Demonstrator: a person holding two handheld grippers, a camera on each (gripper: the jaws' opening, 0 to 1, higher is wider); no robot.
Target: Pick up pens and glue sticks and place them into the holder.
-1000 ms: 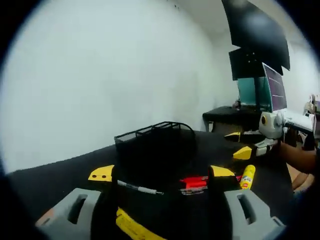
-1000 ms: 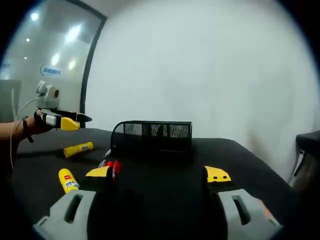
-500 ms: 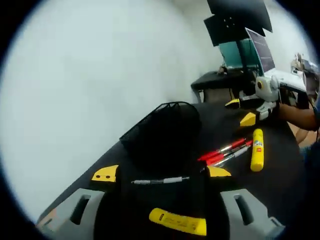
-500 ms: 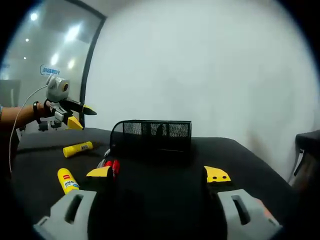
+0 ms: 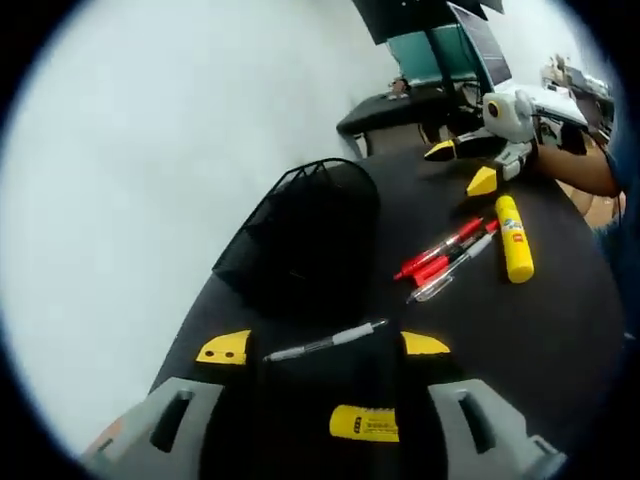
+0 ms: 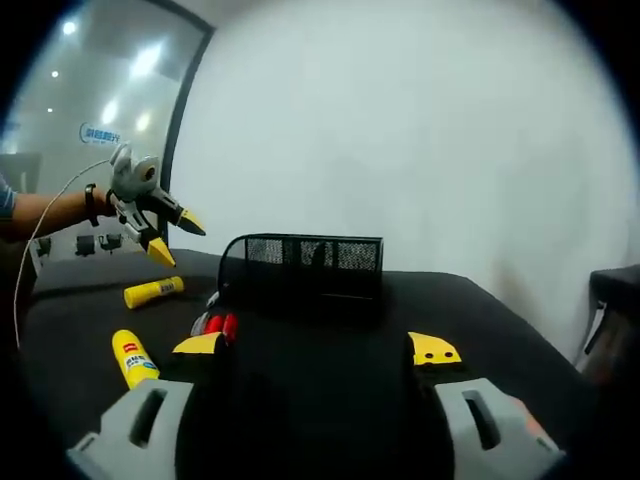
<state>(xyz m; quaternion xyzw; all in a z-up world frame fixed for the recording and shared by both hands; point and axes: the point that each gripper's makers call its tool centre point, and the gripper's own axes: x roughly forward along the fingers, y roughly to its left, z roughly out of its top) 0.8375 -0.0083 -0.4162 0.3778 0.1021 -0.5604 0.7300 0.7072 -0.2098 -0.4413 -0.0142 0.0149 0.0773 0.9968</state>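
My left tool is released and holds nothing. The pen lies crosswise just beyond its tips, near the holder on the worktop.

In the right gripper view, we find the red pens largely hidden behind a yellow jaw tip; the glue stick label print is illegible.

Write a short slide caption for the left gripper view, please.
Open left claw above a silver pen, with red pens, glue sticks and mesh holder beyond.
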